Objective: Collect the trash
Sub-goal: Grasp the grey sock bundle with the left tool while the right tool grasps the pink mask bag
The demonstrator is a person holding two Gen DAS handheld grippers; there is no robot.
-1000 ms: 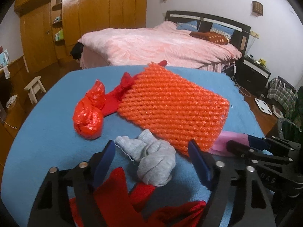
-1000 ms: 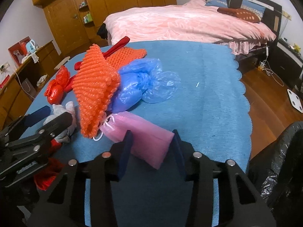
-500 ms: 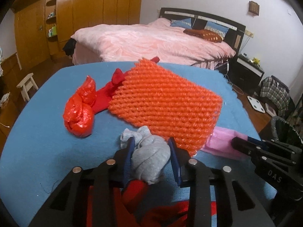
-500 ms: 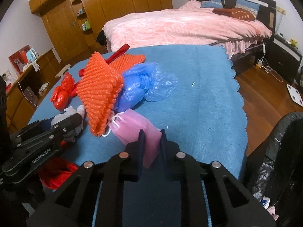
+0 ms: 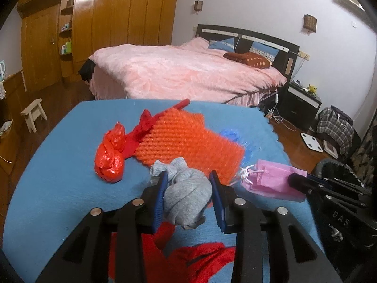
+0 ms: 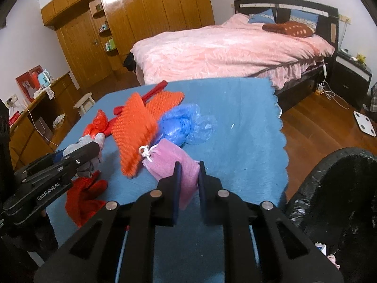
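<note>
My left gripper (image 5: 188,176) is shut on a grey knotted cloth bundle (image 5: 186,193) and holds it above the blue table (image 5: 59,176). My right gripper (image 6: 189,167) is shut on a pink drawstring pouch (image 6: 172,160), lifted off the table; the pouch also shows in the left wrist view (image 5: 271,181). On the table lie an orange bubble-wrap sheet (image 5: 188,141), a knotted red plastic bag (image 5: 110,158), a crumpled blue plastic bag (image 6: 181,125) and a red cloth (image 6: 84,195). The grey bundle also shows in the right wrist view (image 6: 92,141).
A black-lined trash bin (image 6: 341,188) stands at the right of the table. A pink bed (image 5: 188,70) is behind, a small stool (image 5: 34,113) to the left, wooden wardrobes (image 5: 106,23) at the back, a white scale (image 6: 365,122) on the floor.
Both grippers have risen with their loads: the grey bundle and the pink pouch are lifted off the table. A second ago the left gripper was open around the bundle.
</note>
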